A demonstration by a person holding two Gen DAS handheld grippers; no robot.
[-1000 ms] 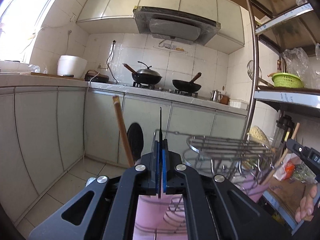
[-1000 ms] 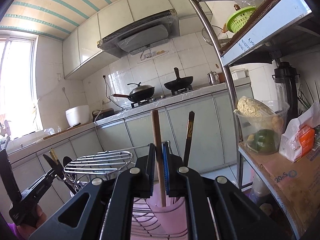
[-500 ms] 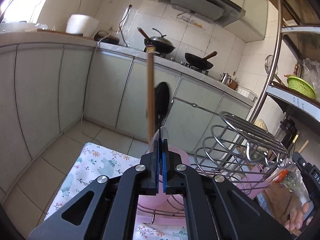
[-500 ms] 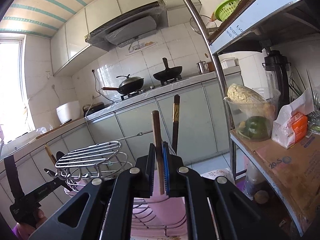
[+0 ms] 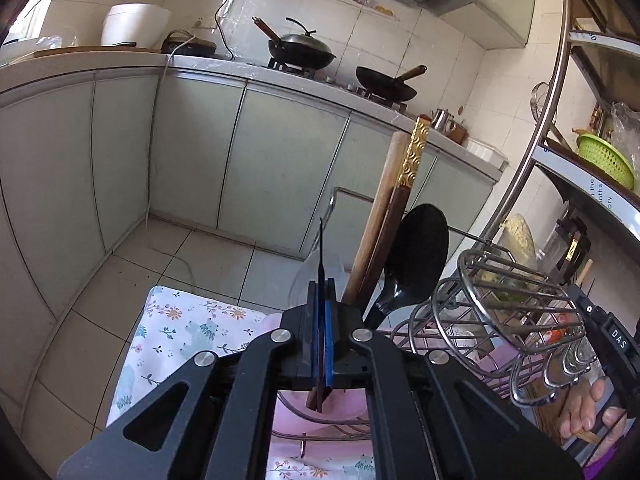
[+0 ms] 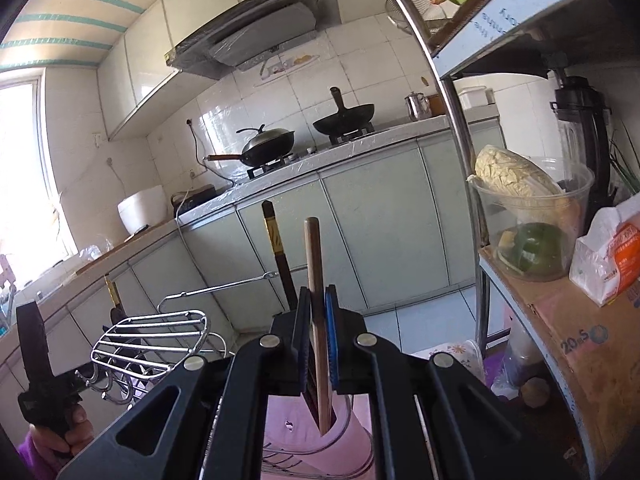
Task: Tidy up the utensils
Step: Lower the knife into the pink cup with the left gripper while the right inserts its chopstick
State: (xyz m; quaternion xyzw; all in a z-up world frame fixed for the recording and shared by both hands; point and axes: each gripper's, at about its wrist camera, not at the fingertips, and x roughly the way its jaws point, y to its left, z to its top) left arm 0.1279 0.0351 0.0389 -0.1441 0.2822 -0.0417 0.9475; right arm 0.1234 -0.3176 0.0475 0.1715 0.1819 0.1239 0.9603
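Observation:
My left gripper [image 5: 321, 300] is shut on a thin dark utensil handle [image 5: 321, 252] that runs up between its pads. Just right of it, a wooden chopstick [image 5: 376, 220], a gold-tipped dark chopstick [image 5: 412, 160] and a black spoon [image 5: 416, 256] stand in a clear holder over the pink drainer [image 5: 320, 416]. My right gripper [image 6: 318, 304] is shut on a wooden chopstick [image 6: 314, 264], its lower end in the pink holder [image 6: 312, 428]. A dark chopstick with a gold band [image 6: 276, 248] stands behind it.
A chrome wire rack [image 5: 516, 308] stands to the right in the left wrist view, and it shows to the left in the right wrist view [image 6: 148, 340]. A floral cloth [image 5: 180, 332] covers the table. A metal shelf unit [image 6: 560, 320] holds a food container, a carton and a tissue pack.
The left gripper has tilted down and swung right, bringing the chopsticks and black spoon close beside it. The right gripper has stayed shut on the wooden chopstick and shifted slightly.

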